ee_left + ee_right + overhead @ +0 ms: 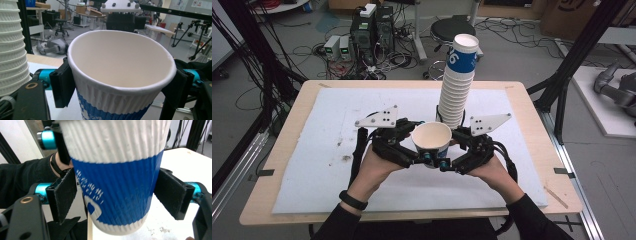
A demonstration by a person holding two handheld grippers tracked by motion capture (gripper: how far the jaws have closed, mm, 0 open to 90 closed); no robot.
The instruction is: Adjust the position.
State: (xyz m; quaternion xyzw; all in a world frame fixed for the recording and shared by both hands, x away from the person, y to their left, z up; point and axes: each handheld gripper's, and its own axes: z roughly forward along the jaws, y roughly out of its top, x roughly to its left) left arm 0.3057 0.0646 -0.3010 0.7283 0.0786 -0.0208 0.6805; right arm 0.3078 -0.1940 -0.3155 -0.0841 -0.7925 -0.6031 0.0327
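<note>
High view: fixed above the person's side, facing forward and down over the table [532, 150]; far enough to take in both grippers and the floor beyond.
Left gripper view: rides on the left gripper [120, 85], looking along its jaws, very close to the cup [120, 75] rim between them; the stack [12, 47] sits at its left edge.
Right gripper view: rides on the right gripper [115, 195], very close to the cup's blue wall, facing back toward the person's sleeve [22, 180].
Shared by all three: the cup.

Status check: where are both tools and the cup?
Left tool clamped near rim of blue-and-white ribbed paper cup. Right tool brackets cup's lower body; grip unclear. Tall stack of paper cups close behind.
</note>
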